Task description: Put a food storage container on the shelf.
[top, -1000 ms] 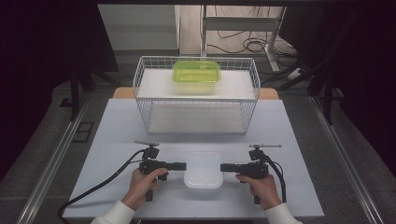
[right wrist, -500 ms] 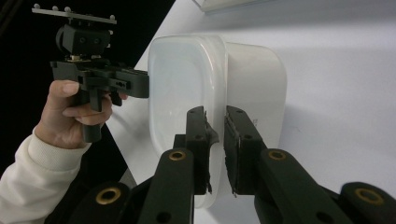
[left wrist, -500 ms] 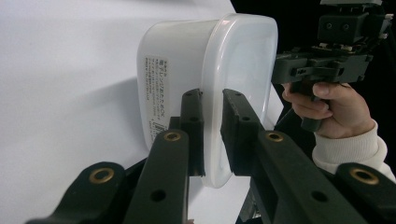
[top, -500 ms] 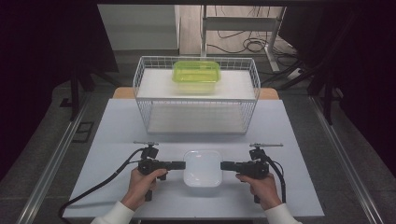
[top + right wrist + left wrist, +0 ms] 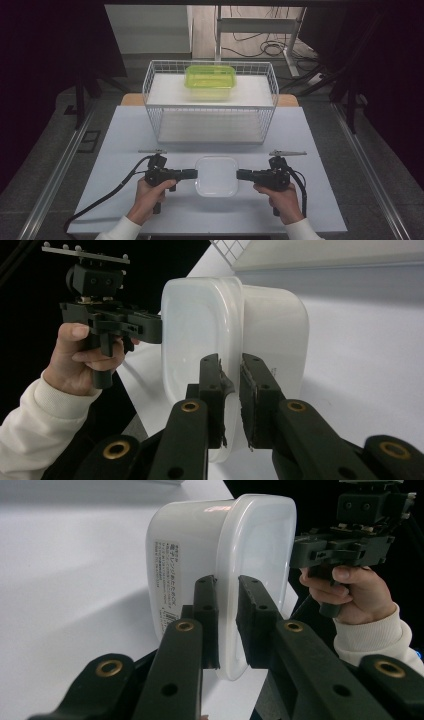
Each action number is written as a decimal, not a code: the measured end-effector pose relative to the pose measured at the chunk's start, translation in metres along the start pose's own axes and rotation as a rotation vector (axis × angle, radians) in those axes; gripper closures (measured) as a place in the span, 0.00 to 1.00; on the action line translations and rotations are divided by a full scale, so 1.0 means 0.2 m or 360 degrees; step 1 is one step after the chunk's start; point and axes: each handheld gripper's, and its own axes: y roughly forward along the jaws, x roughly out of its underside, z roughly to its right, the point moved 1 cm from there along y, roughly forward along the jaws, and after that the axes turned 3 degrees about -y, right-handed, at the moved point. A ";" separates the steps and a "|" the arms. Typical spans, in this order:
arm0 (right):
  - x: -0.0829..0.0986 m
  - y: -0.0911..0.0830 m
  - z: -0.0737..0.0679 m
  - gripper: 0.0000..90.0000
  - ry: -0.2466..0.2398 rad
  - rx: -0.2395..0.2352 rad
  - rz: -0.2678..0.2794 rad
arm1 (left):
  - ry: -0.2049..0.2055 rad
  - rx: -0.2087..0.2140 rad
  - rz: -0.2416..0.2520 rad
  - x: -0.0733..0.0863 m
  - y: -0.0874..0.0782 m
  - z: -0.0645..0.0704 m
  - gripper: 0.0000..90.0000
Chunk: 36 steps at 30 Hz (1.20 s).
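A: The translucent white plastic container (image 5: 216,175) with its rounded corners sits on the pale table (image 5: 125,145), near the front edge, between the two hands. In the high view, where do the grippers stand?

B: The left gripper (image 5: 192,173) meets the container's left edge and the right gripper (image 5: 241,174) meets its right edge, each held in a hand with a white sleeve. Behind them stands a white wire basket (image 5: 210,102), and on its upper shelf rests a lime-green plastic box (image 5: 210,80), well apart from the container.

A: And the left gripper view?

B: There the left gripper (image 5: 227,615) has its black jaws pressed onto the container's (image 5: 200,550) rim, one jaw on either side of the lip. A printed label runs down the container's side wall. Farther off, the right gripper (image 5: 300,555) touches the opposite edge.

A: The right gripper view?

B: The right gripper (image 5: 230,390) likewise pinches the rim of the container (image 5: 272,325), jaws close together with the thin lip between them. The left gripper (image 5: 155,330) sits at the far edge; whether the container is lifted clear of the table, I cannot quite tell from here.
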 end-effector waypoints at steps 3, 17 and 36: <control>-0.01 0.00 -0.01 0.89 -0.0013 0.0004 0.0003 | 0.0015 -0.0004 0.0001 0.00 -0.01 0.00 0.89; -0.05 -0.04 -0.07 0.89 -0.0137 0.0009 0.0051 | 0.0130 -0.0025 0.0041 -0.04 -0.06 0.10 0.89; -0.17 -0.07 -0.19 0.88 -0.0255 0.0017 0.0113 | 0.0224 -0.0046 0.0116 -0.14 -0.15 0.20 0.89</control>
